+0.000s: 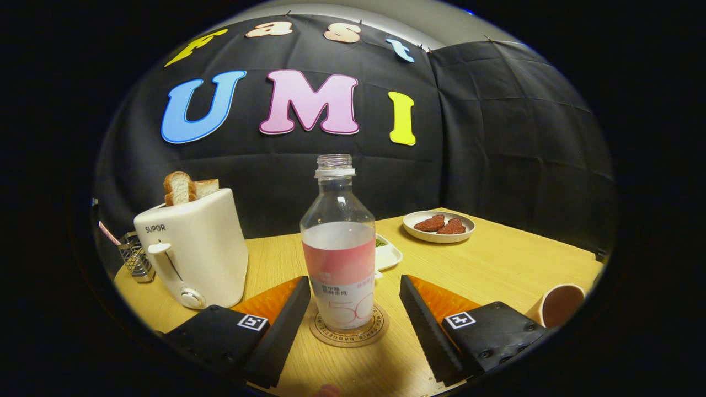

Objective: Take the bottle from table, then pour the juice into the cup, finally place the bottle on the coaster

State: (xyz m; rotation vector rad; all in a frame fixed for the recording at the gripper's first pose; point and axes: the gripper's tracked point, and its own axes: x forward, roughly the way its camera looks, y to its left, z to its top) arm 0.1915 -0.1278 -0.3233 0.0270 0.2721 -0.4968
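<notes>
Gripper [353,309] jaws stand apart, its black fingers [287,325] flanking but not touching a clear plastic bottle [338,242] that stands upright on a round cork coaster [349,331].

Both fingers sit to either side of the bottle's lower half with a gap on each side; the bottle has no cap and holds pale liquid to roughly mid-height, with a pink and white label around it. The coaster lies on the light wooden table [496,264] near its front edge. A brown paper cup [560,305] lies tipped toward the front right corner, beyond the right finger. A white toaster [193,248] with bread slices [187,187] stands at the left edge, a small wire basket [135,256] beside it. Behind the bottle sits a small white dish [389,255], and toward the back right corner a round white plate [438,227] holds reddish-brown pieces [441,224].
</notes>
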